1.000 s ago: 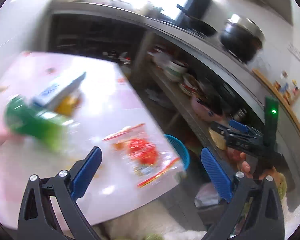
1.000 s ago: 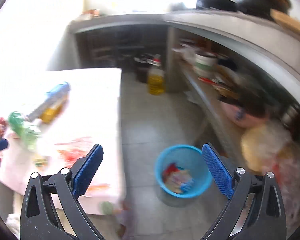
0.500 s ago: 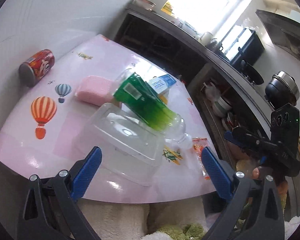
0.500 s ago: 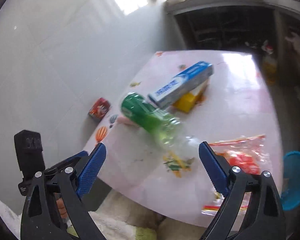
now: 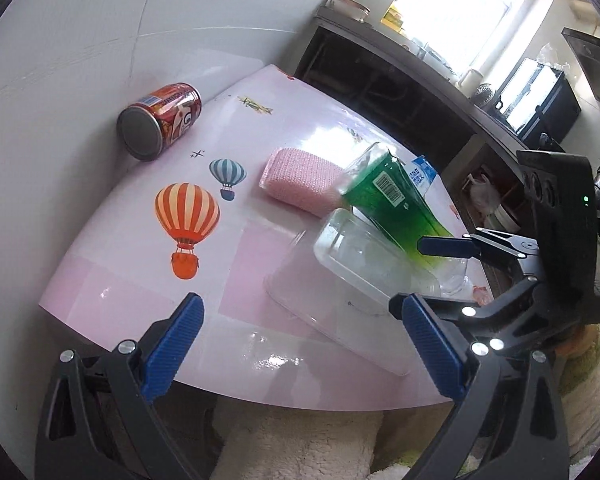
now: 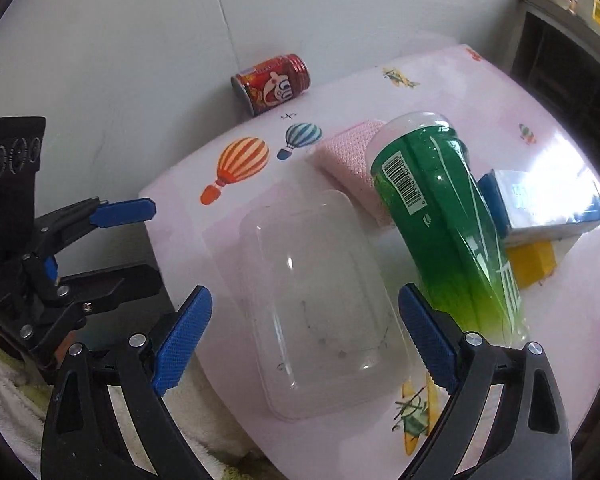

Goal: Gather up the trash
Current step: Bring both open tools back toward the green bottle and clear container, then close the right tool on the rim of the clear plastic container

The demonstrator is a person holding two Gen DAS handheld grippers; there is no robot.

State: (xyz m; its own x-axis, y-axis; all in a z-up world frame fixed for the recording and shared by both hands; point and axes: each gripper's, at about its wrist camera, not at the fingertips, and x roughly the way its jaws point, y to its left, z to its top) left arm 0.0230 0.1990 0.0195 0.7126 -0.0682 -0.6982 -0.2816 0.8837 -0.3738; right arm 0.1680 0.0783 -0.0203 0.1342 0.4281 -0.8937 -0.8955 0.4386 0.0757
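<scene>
glossy clear plastic container [image 6: 320,300]

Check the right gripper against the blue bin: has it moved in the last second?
Yes. The right gripper swung off the floor bin, which has left its view, and now hangs open above the clear plastic container at the near edge of the pink table.

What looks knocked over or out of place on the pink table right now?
The red drink can lies on its side against the wall. The green plastic bottle also lies down, propped on the pink sponge. The clear plastic container sits upside down. No spill visible.
</scene>
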